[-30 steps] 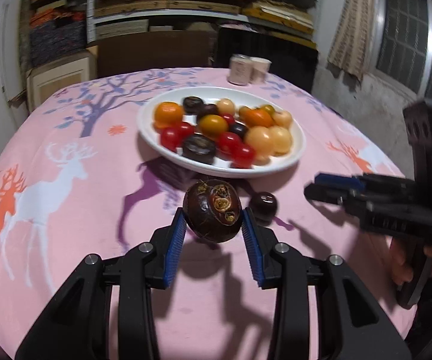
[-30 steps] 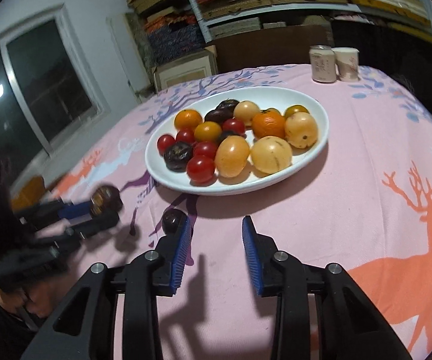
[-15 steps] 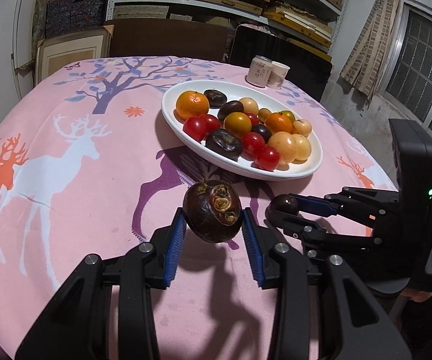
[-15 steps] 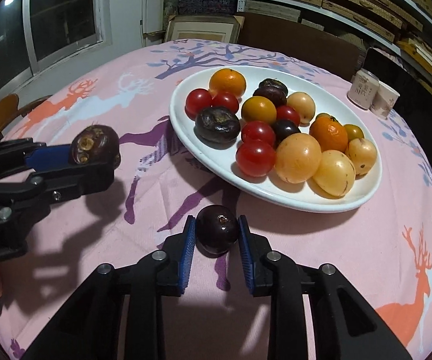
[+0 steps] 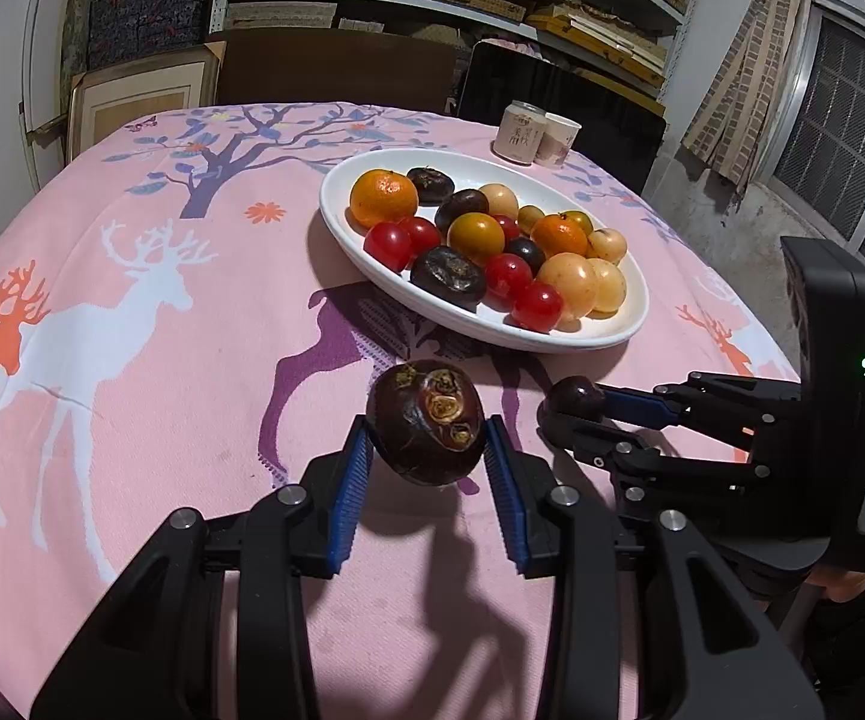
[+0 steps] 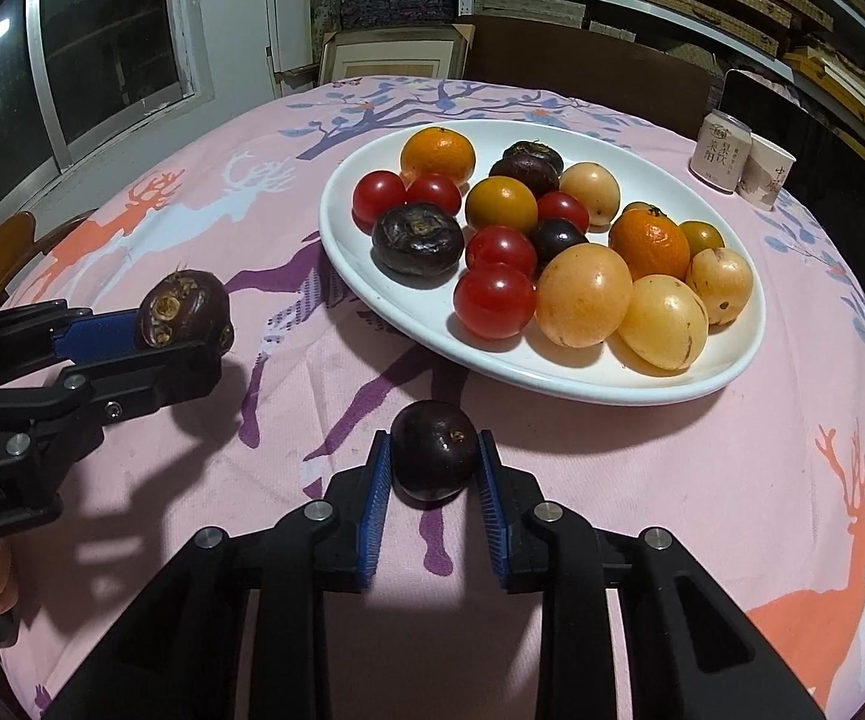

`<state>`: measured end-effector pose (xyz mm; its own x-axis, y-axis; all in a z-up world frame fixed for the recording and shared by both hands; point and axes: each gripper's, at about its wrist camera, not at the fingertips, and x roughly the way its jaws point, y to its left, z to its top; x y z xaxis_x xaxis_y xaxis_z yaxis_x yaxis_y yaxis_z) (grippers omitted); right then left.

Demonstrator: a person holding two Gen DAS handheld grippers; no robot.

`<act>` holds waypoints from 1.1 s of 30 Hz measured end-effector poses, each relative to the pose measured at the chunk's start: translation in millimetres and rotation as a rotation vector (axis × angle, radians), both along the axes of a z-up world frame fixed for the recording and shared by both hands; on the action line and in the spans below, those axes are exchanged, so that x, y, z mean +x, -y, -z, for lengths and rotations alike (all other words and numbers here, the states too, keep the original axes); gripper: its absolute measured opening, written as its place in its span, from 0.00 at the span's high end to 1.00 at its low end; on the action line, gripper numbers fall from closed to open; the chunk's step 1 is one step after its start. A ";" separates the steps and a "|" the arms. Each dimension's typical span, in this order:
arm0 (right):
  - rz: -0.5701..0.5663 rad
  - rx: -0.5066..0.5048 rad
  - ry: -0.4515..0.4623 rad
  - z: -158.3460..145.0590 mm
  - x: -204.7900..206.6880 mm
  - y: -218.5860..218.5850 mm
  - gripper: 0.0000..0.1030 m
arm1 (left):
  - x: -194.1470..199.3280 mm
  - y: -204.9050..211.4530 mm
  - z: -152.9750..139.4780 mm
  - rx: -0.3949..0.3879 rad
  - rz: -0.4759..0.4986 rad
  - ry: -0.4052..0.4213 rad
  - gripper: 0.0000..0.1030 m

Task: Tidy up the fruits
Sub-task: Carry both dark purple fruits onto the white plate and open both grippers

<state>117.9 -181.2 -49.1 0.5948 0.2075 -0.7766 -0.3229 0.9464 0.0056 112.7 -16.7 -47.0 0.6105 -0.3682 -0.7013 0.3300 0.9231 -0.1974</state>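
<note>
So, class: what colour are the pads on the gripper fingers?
Blue pads, clearest in the right wrist view.

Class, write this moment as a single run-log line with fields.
left claw: shut on brown fruit | right claw: shut on dark plum | plate: full of fruit | both fruits near plate

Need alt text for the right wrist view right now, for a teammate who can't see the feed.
The right gripper is shut on a small dark round fruit just above the pink deer-print tablecloth, in front of a white oval plate of mixed fruit. At left, the left gripper holds a rough dark brown fruit; a can and paper cup stand behind the plate.
</note>
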 end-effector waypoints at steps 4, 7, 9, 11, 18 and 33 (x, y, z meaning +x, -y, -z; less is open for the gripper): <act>0.007 0.023 -0.005 -0.6 0.0 3.3 0.73 | 1.5 -0.4 1.2 -0.004 -0.002 -0.007 0.64; 0.010 0.034 -0.009 -1.4 -1.2 4.9 0.73 | 2.3 -0.9 1.8 -0.006 -0.003 -0.010 0.64; 0.008 0.047 -0.012 -2.5 -3.7 6.3 0.73 | 2.4 -0.7 1.9 -0.004 -0.003 -0.011 0.64; 0.006 0.060 -0.013 -4.1 -8.1 7.9 0.73 | 2.4 -0.9 1.6 -0.005 -0.003 -0.010 0.64; 0.020 0.145 -0.032 -11.8 -27.5 28.8 0.73 | 1.6 -1.7 1.7 -0.003 -0.007 -0.004 0.64; 0.130 0.340 0.023 -112.3 57.5 96.6 0.73 | 54.2 68.5 -63.1 0.101 0.126 0.101 0.64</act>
<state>175.4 -277.8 63.2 0.6498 0.3729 -0.6624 -0.2033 0.9249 0.3212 166.9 -85.2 16.1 0.6334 -0.3769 -0.6759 0.4579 0.8866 -0.0653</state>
